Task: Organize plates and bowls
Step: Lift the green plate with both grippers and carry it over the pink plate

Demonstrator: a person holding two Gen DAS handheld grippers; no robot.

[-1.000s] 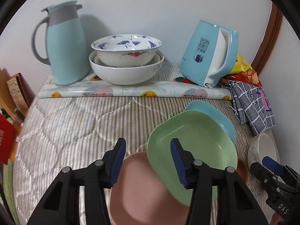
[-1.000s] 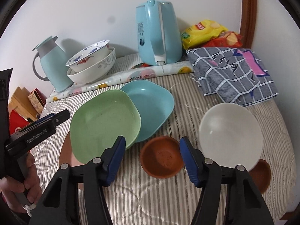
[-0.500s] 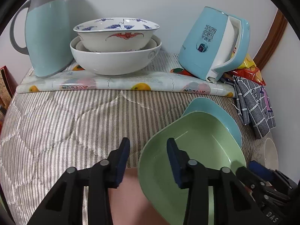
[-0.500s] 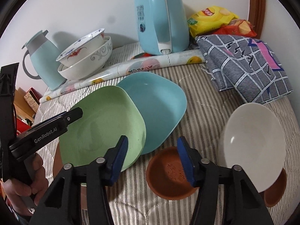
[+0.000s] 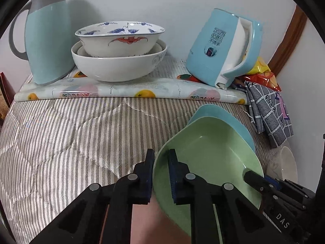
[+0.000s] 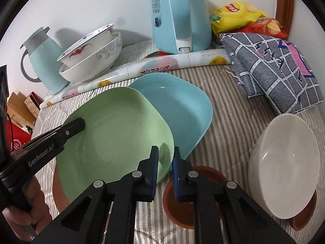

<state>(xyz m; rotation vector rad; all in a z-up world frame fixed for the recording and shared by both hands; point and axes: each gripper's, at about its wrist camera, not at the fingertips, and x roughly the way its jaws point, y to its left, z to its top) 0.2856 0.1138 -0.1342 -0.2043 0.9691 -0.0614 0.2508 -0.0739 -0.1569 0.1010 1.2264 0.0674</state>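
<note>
A green square plate (image 5: 213,162) (image 6: 113,132) lies partly over a blue plate (image 5: 223,118) (image 6: 178,109) and on a pink plate (image 5: 146,219). My left gripper (image 5: 161,162) is closing, its pads pinching the green plate's left rim. My right gripper (image 6: 165,158) is closing too, its pads pinching the same plate's right rim. Each gripper shows in the other's view, at opposite edges of the plate. A small brown dish (image 6: 178,203) sits under the right gripper. A white bowl (image 6: 284,183) leans on a second brown dish (image 6: 302,221).
At the back, stacked patterned white bowls (image 5: 119,61) stand between a pale blue jug (image 5: 48,40) and a blue kettle (image 5: 219,48), behind a rolled fruit-print mat (image 5: 130,89). A grey checked cloth (image 6: 274,65) and snack bags (image 6: 237,14) lie at the right. A person's hand (image 6: 18,217) holds the left gripper.
Both grippers have come down to the green plate and their jaws have narrowed from wide apart onto its rim, left side and right side.
</note>
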